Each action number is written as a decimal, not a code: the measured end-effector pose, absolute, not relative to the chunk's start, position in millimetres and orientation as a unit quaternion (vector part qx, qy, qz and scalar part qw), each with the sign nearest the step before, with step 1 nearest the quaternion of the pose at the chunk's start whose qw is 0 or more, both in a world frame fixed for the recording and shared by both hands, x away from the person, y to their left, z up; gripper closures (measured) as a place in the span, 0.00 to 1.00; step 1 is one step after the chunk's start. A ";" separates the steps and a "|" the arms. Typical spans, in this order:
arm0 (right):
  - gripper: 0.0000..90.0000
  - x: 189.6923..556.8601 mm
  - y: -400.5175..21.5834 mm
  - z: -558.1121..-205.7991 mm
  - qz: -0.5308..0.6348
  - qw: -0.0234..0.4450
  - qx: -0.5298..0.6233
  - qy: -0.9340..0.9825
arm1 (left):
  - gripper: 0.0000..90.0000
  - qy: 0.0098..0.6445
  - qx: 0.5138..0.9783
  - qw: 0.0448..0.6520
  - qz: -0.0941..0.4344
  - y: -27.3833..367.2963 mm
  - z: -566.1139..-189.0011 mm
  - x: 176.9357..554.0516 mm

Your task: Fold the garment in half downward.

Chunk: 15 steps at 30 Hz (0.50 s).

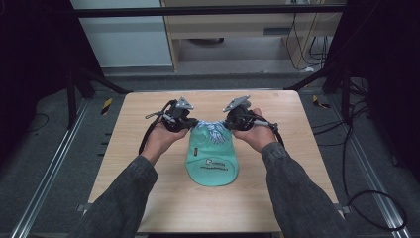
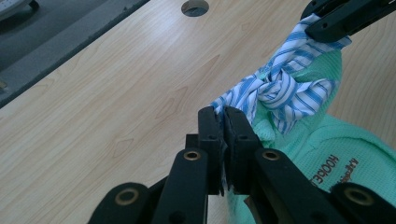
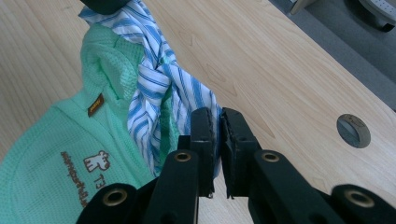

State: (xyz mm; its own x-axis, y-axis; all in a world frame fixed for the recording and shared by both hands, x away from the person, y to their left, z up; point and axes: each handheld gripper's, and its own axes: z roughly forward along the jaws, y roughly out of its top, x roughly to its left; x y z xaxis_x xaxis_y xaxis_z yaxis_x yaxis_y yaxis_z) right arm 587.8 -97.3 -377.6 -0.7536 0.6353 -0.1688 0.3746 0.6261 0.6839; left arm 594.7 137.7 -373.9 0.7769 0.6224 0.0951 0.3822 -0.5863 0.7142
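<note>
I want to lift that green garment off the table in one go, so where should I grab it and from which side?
Judging by how it lies, take the green garment at its far end, where the striped cloth is knotted and bunched up off the table. Come in from both sides, as the left gripper and right gripper do; the near end lies flat, offering little to pinch.
</note>
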 end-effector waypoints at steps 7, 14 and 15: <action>0.93 589.8 -96.9 -376.1 0.329 0.202 0.290 0.876 | 0.96 0.295 0.868 0.362 0.170 139.6 -374.6 601.1; 0.93 591.8 -97.6 -374.8 0.325 0.206 0.286 0.878 | 0.96 0.289 0.870 0.361 0.173 137.7 -371.9 600.7; 0.93 591.0 -97.7 -375.0 0.324 0.207 0.285 0.878 | 0.96 0.290 0.868 0.364 0.174 137.1 -372.1 599.6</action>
State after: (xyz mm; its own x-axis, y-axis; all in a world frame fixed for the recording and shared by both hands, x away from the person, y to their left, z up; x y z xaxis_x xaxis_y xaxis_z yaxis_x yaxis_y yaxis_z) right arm 591.0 -97.7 -375.0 -0.7514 0.6351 -0.1787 0.3672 0.6276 0.6866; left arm 599.6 137.1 -372.1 0.7714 0.6297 0.0914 0.3758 -0.5668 0.7331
